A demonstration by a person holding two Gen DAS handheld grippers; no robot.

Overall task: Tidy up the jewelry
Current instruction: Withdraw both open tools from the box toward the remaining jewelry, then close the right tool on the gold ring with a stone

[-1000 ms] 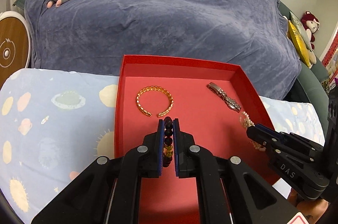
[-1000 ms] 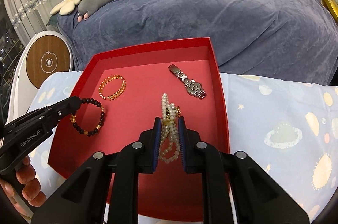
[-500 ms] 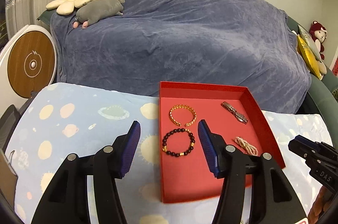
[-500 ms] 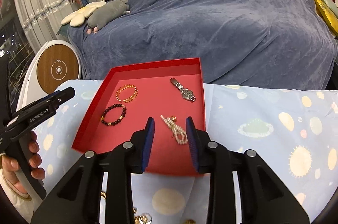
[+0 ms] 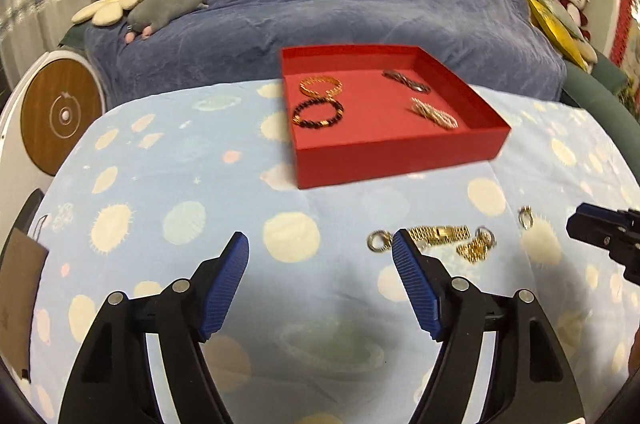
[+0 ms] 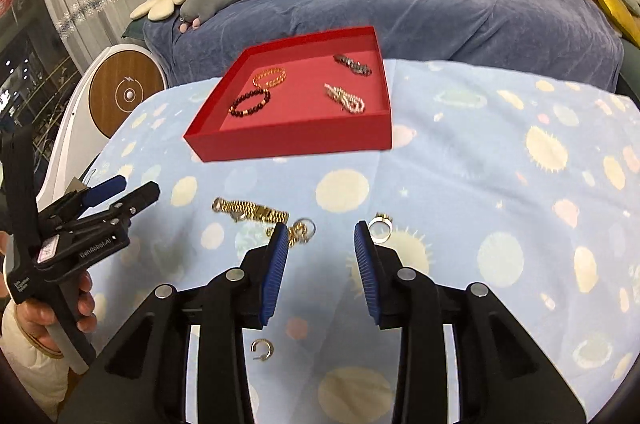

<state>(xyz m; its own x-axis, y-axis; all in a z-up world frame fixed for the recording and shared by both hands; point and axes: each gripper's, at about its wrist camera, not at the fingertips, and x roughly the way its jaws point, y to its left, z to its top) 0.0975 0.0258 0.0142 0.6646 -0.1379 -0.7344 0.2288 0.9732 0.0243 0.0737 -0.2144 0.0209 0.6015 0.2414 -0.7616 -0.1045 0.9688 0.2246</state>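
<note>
Left hand-held gripper (image 5: 320, 244): jaws just opened wide, nothing between. Red tray (image 5: 400, 152) near surface's far edge holds beaded bracelet (image 5: 318, 113), pearls (image 5: 434, 114). Gold watch band (image 6: 250, 210) loose near front. Right hand-held gripper (image 6: 322, 234): jaws opening, empty.

Tray (image 6: 288, 140) sits at far side of table (image 6: 480, 184), w/ four pieces inside: bangle (image 6: 270, 77) far-left, bead bracelet (image 6: 250, 103) in front of it, watch (image 6: 353, 64) far-right, pearl strand (image 6: 345, 98) near-right. Loose chain (image 6: 250, 210) & rings (image 6: 380, 226) lie on table in front of tray.

Four pieces (image 6: 306, 86) in one tray (image 6: 292, 142)
</note>
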